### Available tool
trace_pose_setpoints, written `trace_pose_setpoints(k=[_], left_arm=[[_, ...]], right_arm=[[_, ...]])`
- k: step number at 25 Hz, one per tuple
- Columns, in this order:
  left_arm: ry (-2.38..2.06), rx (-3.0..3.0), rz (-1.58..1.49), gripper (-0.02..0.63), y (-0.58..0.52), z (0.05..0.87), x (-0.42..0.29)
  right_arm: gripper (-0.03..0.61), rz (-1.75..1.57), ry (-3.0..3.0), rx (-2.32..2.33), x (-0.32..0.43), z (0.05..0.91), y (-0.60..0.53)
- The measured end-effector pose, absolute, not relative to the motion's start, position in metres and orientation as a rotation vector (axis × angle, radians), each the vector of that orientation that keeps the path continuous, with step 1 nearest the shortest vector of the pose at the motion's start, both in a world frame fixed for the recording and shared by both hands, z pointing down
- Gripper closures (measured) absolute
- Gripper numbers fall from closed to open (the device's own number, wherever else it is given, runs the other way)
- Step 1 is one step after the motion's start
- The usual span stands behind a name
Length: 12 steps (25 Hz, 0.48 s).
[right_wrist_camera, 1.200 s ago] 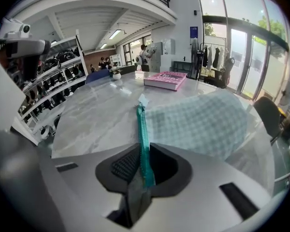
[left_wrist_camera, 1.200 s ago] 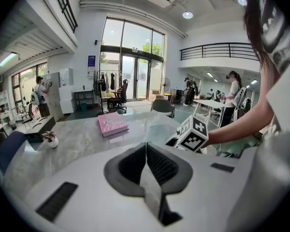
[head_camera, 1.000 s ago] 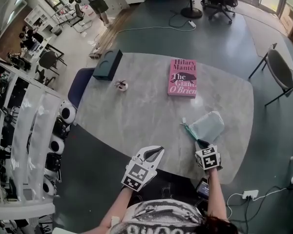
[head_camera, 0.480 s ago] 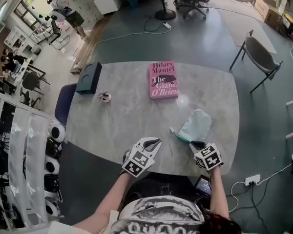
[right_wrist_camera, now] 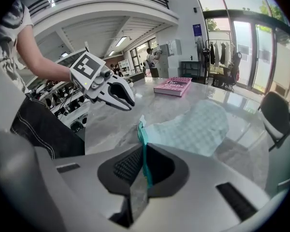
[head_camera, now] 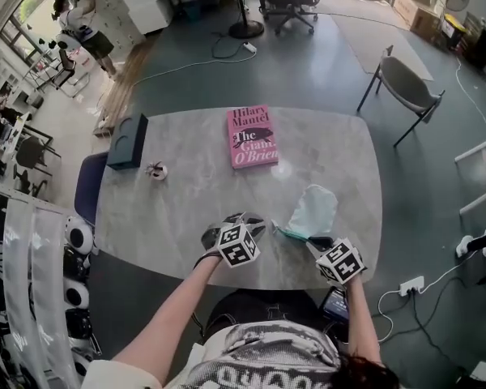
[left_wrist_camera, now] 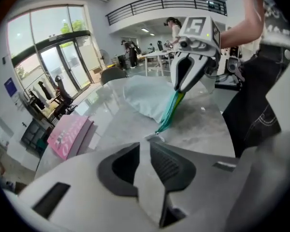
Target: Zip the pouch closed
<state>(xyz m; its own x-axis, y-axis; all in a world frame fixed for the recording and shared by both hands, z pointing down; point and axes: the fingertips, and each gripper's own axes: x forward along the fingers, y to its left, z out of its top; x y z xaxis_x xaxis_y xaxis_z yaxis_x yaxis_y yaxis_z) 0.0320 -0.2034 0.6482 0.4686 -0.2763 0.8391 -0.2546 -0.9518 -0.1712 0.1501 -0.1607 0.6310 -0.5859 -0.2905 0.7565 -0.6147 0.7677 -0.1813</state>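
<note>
While the right gripper [head_camera: 314, 242] clamps the teal zip end of the pale mint fabric pouch [head_camera: 314, 209] lying near the grey marble table's [head_camera: 178, 209] front edge, the left gripper [head_camera: 245, 220], its jaws just parting and empty, hangs beside the zip. Beyond lies a pink book [head_camera: 251, 136].
</note>
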Motion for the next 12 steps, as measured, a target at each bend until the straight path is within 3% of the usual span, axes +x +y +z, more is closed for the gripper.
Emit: trace_pose_setpoints(k=[2, 10, 12], left_arm=[[0.357, -2.612, -1.576, 0.481, -0.205, 0.659, 0.038], [-0.089, -2.349, -1.621, 0.483, -0.201, 0.684, 0.068], [-0.159, -2.287, -1.649, 0.518, -0.197, 0.692, 0.068]], right_arm=[[0.558, 0.553, -2.207, 0.668, 0.149, 0.631, -0.159], [0.557, 0.52, -2.168, 0.663, 0.148, 0.633, -0.154], [0.557, 0.504, -2.16, 0.67, 0.149, 0.632, -0.154]])
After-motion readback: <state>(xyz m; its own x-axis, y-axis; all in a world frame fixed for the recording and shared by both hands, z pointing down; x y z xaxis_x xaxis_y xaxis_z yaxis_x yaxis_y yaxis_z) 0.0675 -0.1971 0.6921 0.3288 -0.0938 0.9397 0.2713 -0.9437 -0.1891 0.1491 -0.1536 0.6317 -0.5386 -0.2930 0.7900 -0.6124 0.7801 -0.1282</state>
